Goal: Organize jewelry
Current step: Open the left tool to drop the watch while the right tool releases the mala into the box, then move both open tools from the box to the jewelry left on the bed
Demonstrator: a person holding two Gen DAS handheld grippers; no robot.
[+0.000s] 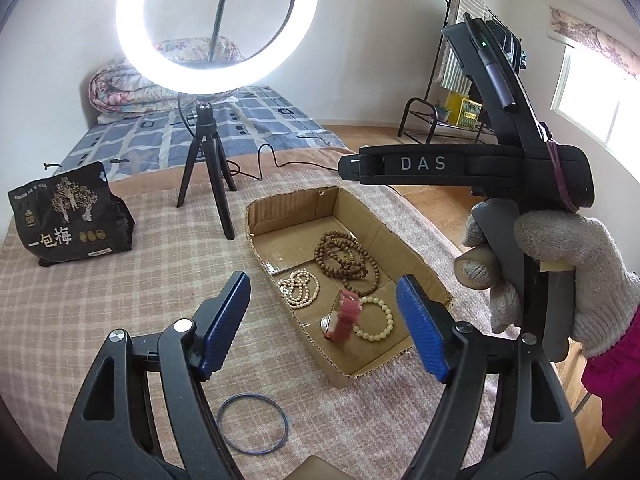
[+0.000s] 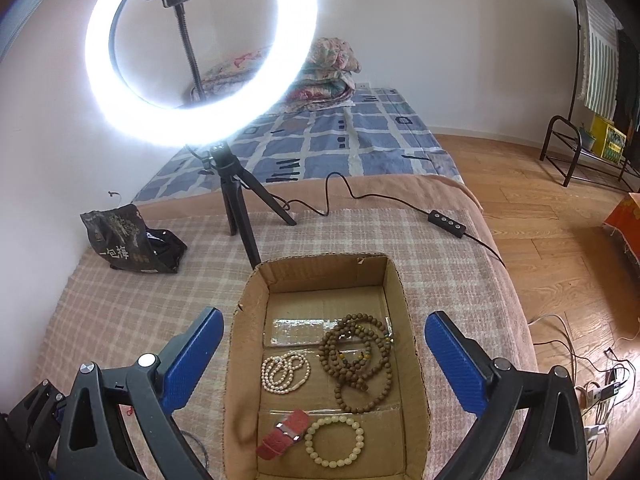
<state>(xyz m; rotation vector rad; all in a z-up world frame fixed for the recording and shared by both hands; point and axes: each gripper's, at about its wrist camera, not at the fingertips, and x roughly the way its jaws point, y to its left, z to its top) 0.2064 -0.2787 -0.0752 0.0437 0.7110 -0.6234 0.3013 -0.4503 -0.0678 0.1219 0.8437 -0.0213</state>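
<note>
Between the blue pads of the left gripper, which are spread wide with nothing gripped, a shallow cardboard box is seen on a pink checked blanket. Within the box, a red-strapped watch is found nearest the jaws, a bracelet of pale round beads lies just beside it at three o'clock, a coil of small white beads at eleven o'clock, and a long string of brown wooden beads at twelve o'clock. A thin dark ring is left outside the box on the blanket, at seven o'clock from it, below the left pad. The right gripper is likewise held with its jaws wide and empty, poised over the same box, its handle gripped by a hand in a white knitted glove seen at three o'clock in the left wrist view. Farther out, a lit ring light on a small black tripod is placed at twelve o'clock, and a black snack bag at ten o'clock. Beyond these, a blue patterned bed cover and a wooden floor are visible.
</note>
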